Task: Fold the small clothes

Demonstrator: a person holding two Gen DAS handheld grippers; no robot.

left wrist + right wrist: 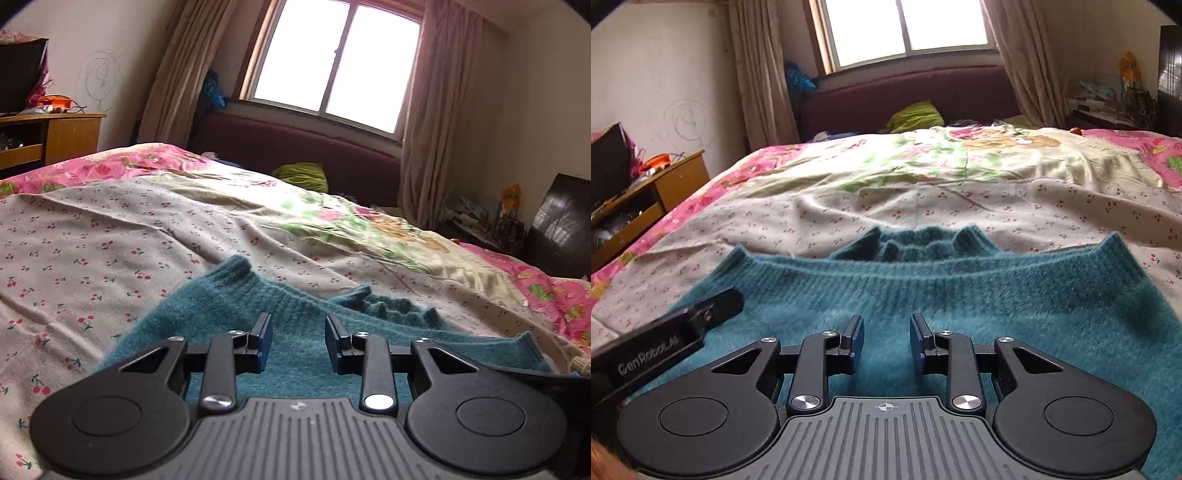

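A teal knitted sweater (960, 291) lies on the cherry-print bedsheet (960, 206), partly folded, with ribbed edges facing the far side. In the left wrist view the sweater (229, 306) spreads under and ahead of my left gripper (298, 328), which is open and empty just above the knit. My right gripper (886, 328) is open and empty over the middle of the sweater. The left gripper's black body (665, 339) shows at the lower left of the right wrist view, resting over the sweater's left edge.
A floral quilt (960, 155) covers the far part of the bed. A dark red headboard (905, 96) and a green pillow (916, 114) are beyond it. A wooden cabinet (646, 203) stands to the left. A cluttered nightstand (1108, 99) is at the right.
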